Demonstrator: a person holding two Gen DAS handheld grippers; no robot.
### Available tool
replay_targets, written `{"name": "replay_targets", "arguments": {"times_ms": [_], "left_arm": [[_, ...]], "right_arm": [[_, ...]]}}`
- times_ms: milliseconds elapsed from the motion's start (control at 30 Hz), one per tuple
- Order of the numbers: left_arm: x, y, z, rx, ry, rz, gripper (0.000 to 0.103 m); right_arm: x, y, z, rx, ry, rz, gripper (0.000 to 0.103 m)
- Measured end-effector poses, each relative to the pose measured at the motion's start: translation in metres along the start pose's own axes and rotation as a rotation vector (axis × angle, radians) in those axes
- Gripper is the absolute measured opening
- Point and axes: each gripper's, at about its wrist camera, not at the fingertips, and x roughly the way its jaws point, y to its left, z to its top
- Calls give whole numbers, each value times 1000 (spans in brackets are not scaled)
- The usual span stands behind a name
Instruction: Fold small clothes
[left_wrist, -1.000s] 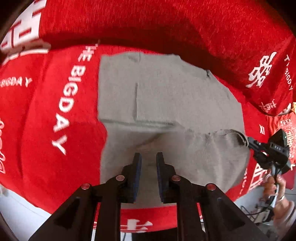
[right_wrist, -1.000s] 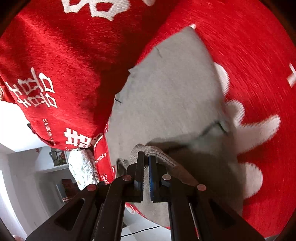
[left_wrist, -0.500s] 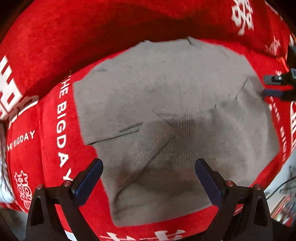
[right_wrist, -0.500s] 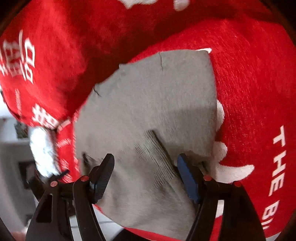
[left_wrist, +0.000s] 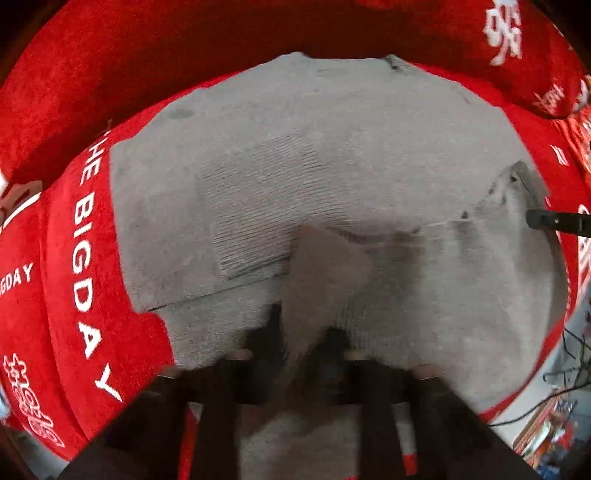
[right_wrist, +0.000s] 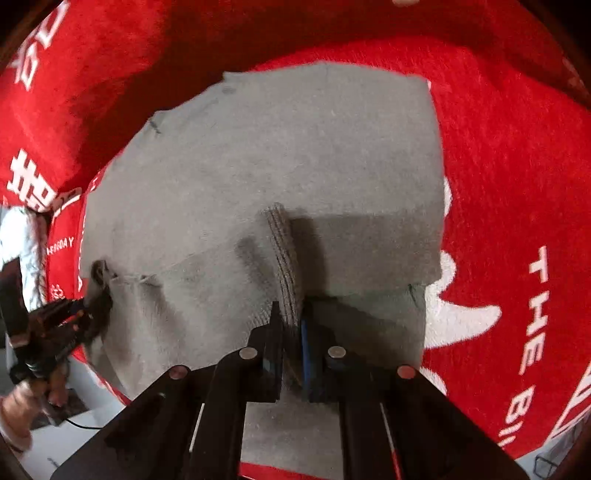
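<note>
A grey knit garment (left_wrist: 332, 147) lies spread on a red plush cover (left_wrist: 74, 258). My left gripper (left_wrist: 303, 332), blurred at the bottom of the left wrist view, points down. Its jaws are closing, and a raised pinch of grey fabric is pressed between the pads. In the right wrist view the same garment (right_wrist: 295, 147) fills the middle. My right gripper (right_wrist: 291, 332) is closing its jaws on a ribbed band (right_wrist: 284, 258) that stands up between the fingers. The left gripper (right_wrist: 74, 310) shows at the left edge there, holding a bunched part of the garment.
The red cover (right_wrist: 517, 184) carries white lettering and rises into a dark fold behind the garment. A fingertip of the right gripper (left_wrist: 543, 219) pokes in at the right edge. Cables and clutter on the floor (left_wrist: 565, 369) lie beyond the cover's right edge. A hand (right_wrist: 22, 406) holds the left tool.
Half a second ago both grippers stood wide open over the garment; now both have closed on raised folds of it. The left one has sunk closer to the cloth.
</note>
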Motion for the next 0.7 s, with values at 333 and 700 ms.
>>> {"name": "replay_targets", "arguments": {"times_ms": [333, 700], "left_arm": [[-88, 48, 6, -137, -152, -121, 8], [-59, 92, 100, -207, -255, -18, 8]], "right_arm": [[-86, 19, 20, -38, -185, 23, 9], [-16, -1, 132, 2, -189, -10, 9]]}}
